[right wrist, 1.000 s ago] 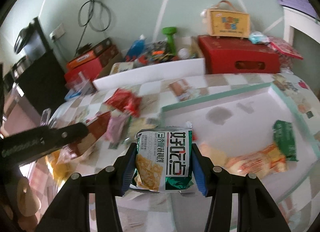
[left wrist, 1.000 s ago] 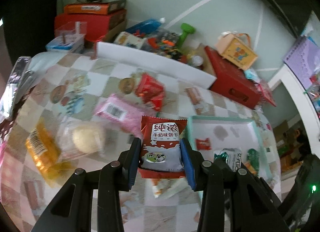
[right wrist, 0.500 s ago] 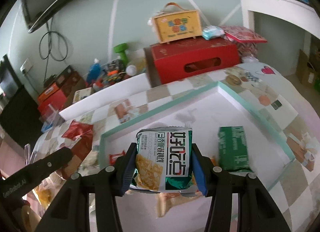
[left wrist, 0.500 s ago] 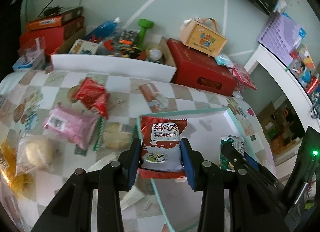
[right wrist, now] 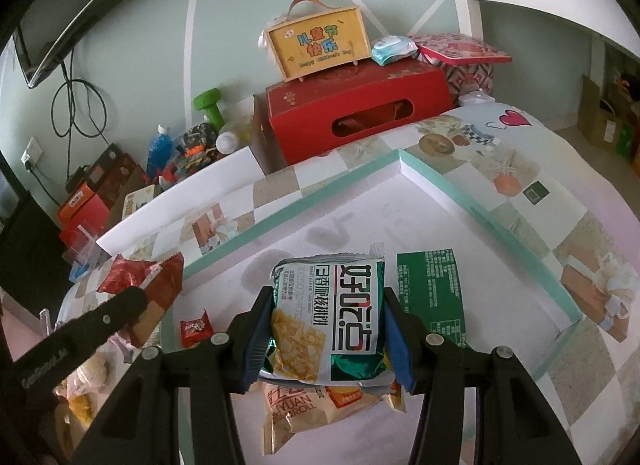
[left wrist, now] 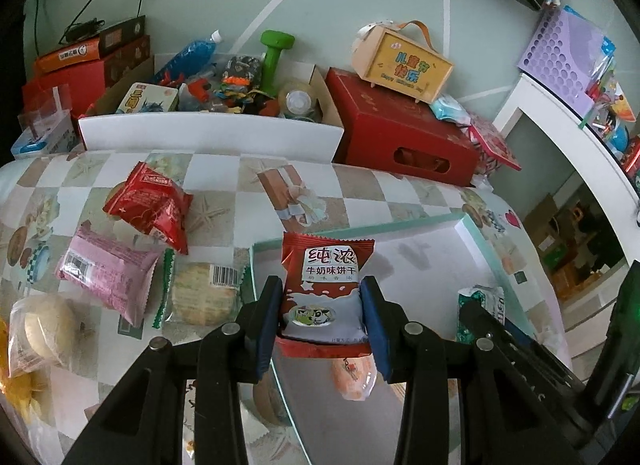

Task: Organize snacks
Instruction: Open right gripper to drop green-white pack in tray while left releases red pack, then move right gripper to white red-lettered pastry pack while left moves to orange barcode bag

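My left gripper is shut on a red milk biscuit packet, held above the left part of the white tray with the mint rim. My right gripper is shut on a green and white cracker packet over the same tray. In the tray lie a dark green packet, an orange egg roll packet under the held one, and a small red sweet. The right gripper's arm and its packet show at the right of the left wrist view.
Loose snacks lie on the checked tablecloth left of the tray: a red packet, a pink packet, a round cracker pack, a bun in a clear bag. Behind stand a white board, a red box and clutter.
Both grippers have carried their packets rightward, from over the tablecloth to over the tray. Their grip has not changed.
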`<move>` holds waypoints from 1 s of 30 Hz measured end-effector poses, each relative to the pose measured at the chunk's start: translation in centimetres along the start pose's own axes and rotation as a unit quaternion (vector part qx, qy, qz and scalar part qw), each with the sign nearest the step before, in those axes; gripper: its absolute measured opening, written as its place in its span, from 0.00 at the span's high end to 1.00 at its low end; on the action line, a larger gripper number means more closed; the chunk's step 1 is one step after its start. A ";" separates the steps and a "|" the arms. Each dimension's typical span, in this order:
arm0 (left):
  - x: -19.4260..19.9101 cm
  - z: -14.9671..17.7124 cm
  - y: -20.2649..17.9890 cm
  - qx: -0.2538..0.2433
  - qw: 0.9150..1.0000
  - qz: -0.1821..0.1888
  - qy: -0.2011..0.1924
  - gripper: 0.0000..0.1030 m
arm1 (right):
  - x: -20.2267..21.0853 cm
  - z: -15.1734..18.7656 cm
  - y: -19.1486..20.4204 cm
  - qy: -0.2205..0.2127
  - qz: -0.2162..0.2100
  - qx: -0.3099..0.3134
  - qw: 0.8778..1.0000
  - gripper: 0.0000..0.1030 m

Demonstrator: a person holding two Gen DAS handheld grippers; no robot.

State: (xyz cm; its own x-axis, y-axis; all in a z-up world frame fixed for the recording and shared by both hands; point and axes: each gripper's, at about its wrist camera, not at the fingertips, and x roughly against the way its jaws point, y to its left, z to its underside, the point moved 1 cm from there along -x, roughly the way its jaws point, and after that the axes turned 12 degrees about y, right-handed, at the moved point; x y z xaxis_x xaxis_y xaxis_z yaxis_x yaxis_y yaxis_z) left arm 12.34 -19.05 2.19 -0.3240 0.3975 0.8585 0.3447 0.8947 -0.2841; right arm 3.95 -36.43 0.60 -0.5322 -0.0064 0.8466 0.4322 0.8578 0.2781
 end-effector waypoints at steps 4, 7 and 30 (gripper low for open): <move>-0.8 0.1 -0.3 -0.004 1.000 -0.003 0.008 0.60 | -0.1 0.0 0.1 0.001 0.002 0.003 1.000 0.47; -0.7 0.2 -0.7 -0.009 1.000 -0.002 0.010 0.60 | -0.1 0.1 0.2 0.001 0.003 0.003 1.000 0.47; -0.6 0.9 1.7 0.036 0.994 -0.079 0.065 0.11 | -0.3 0.1 0.6 0.007 0.027 0.013 1.000 0.00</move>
State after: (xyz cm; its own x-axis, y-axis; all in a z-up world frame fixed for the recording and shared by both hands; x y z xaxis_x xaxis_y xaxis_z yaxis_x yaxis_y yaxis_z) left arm 12.27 -17.60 0.82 -0.2510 0.2260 0.9413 0.2333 0.9578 -0.1677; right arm 4.33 -35.89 0.46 -0.4978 0.0325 0.8667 0.4410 0.8699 0.2207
